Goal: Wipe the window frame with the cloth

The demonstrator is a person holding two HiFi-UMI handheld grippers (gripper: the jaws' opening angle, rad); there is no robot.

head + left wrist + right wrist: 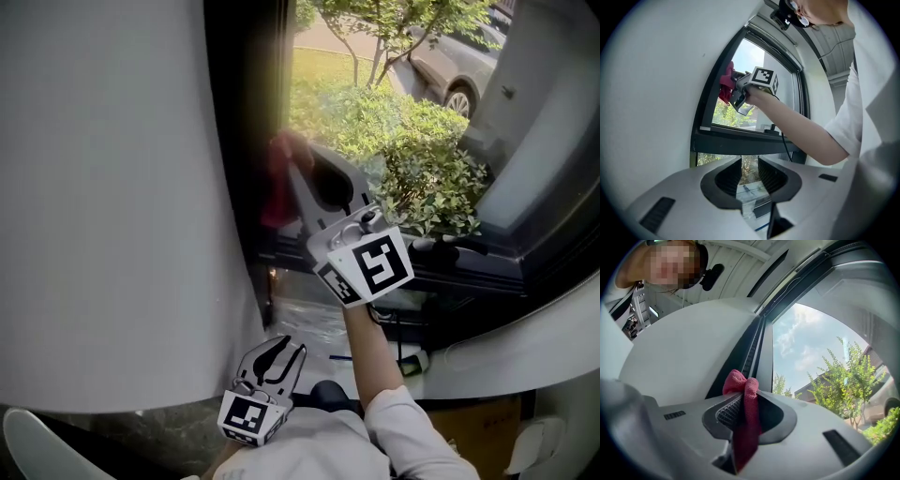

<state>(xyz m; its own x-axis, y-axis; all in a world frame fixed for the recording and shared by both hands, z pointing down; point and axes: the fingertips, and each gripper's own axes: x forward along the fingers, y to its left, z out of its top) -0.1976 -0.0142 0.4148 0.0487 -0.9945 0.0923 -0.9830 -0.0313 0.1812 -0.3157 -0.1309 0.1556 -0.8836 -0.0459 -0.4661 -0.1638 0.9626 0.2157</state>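
Note:
A red cloth (746,414) is pinched in my right gripper (749,391), which is shut on it. The cloth's bunched top presses against the dark window frame (751,352) at its left upright. In the head view the right gripper (292,161) reaches up to that upright, and the cloth (279,192) shows blurred at its tip. The left gripper view shows the cloth (726,86) high on the dark window frame (705,101). My left gripper (277,352) hangs low near my body, open and holding nothing; its jaws (749,165) point at the frame's bottom sill.
A white wall (112,187) flanks the frame on the left. The bottom sill (469,262) runs dark under the pane. Bushes (412,159) and a parked car (459,66) lie outside. A cable (786,145) hangs below the sill.

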